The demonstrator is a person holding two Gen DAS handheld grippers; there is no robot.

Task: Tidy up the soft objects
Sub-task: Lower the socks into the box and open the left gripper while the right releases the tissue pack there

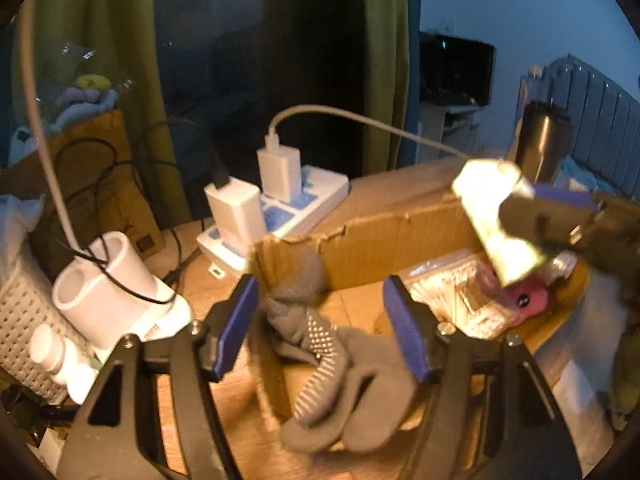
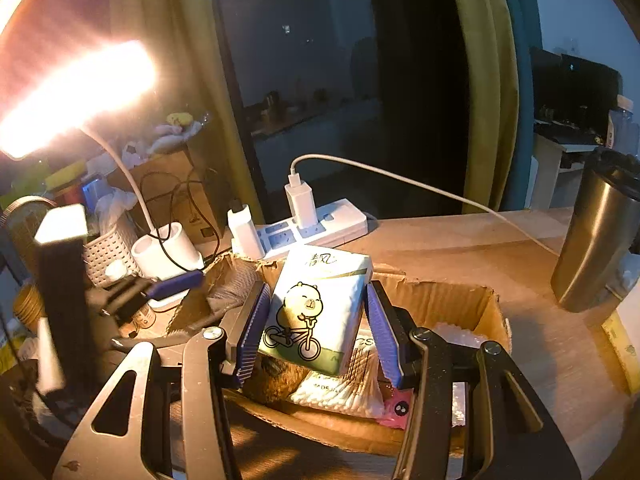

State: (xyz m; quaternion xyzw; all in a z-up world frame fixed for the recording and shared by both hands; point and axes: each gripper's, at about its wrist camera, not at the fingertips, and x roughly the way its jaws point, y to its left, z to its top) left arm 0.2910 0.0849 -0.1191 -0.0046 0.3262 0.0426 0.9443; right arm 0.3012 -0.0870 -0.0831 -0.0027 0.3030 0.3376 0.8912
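The grey socks are lying in the near left part of the cardboard box, low in the middle of the left wrist view, one dotted sole showing. The left hand-held gripper is hanging over them with its blue pads spread apart — not pressing the fabric. In the right wrist view the tissue pack, printed with a bear on a bicycle, is sitting tilted at the centre of the frame, pinched between the pads of the right hand-held gripper above the box. Under it in the box a bag of cotton swabs and a pink packet are lying. Beyond the box a white power strip with chargers is resting on the counter, and a steel tumbler is standing at the right edge — a glaring lamp is filling the upper left.
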